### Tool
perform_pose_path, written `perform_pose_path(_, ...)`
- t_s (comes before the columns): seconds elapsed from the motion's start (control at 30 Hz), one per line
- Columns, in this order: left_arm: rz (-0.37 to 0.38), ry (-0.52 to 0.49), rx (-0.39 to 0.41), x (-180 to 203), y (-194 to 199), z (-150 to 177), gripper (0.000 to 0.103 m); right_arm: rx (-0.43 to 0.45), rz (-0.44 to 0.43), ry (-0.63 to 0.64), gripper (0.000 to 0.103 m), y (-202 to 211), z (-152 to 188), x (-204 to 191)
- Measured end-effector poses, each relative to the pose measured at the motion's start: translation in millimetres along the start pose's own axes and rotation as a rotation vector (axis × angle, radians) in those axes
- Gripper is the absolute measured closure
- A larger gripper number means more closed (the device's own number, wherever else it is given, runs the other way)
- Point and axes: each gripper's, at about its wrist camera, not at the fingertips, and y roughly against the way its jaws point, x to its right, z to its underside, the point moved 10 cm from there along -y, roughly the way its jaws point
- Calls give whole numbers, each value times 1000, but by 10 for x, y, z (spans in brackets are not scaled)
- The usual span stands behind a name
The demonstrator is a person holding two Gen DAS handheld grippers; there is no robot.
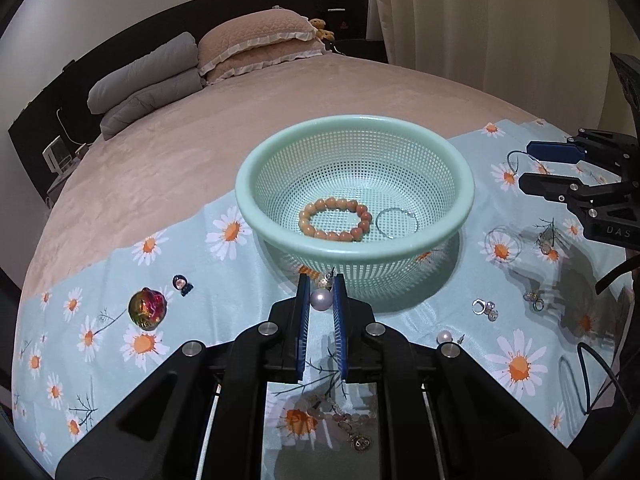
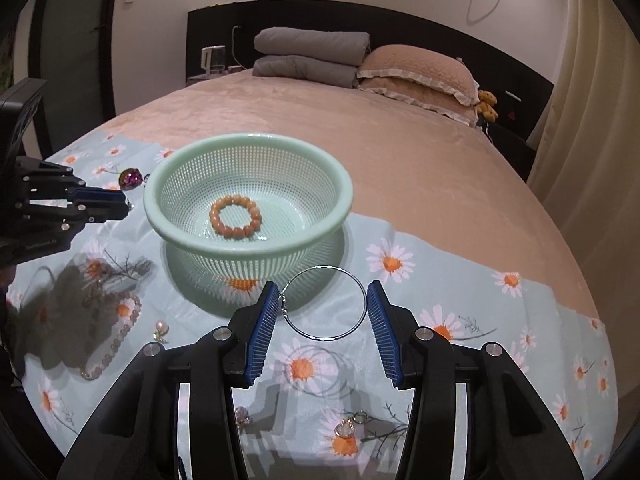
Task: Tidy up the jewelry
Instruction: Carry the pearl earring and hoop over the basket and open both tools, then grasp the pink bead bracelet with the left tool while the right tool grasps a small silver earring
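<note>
The pearl earring [image 1: 321, 300] is pinched between the left gripper's [image 1: 321, 294] fingers, above the daisy cloth [image 1: 224, 264] just before the green basket [image 1: 356, 128]. The right gripper [image 2: 323, 305] holds a silver hoop [image 2: 324, 303] between its half-spread fingers. In the basket lie 1 orange bead bracelet [image 1: 335, 219] and 1 thin ring [image 1: 396, 222].
</note>
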Motion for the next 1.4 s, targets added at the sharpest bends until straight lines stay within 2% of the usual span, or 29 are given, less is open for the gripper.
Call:
perform_pose_path(0.17, 27, -16, 28, 59, -4, -219, 91, 35, -20, 16, 60, -19, -206, -82)
perform_pose_path(0.4, 27, -39, 45, 93, -123, -489, 91, 41, -55, 30, 60, -202, -420, -182)
perform_pose_path(0.8, 31, -24, 24, 95, -271, -526, 91, 24, -65, 47, 60, -364, -467, -257)
perform_pose_path(0.93, 74, 14, 21, 76, -323, -532, 90, 28, -79, 44, 58, -402, -485, -279)
perform_pose_path(0.97, 86, 35, 23, 48, -324, -542, 79, 25, -72, 43, 48, -416, -478, -271)
perform_pose_path(1.0, 83, 58, 21, 8, -334, -545, 58, 29, -50, 39, 34, -425, -476, -247)
perform_pose_path(1.07, 59, 100, 32, -95, -322, -554, 36, 48, -5, 27, 30, -407, -485, -164)
perform_pose_path(1.23, 5, 157, 54, -284, -259, -545, 23, 61, 30, -26, 24, -361, -471, 20)
perform_pose_path(1.4, -19, 142, 52, -279, -232, -503, 14, 59, 36, -28, 20, -337, -442, 54)
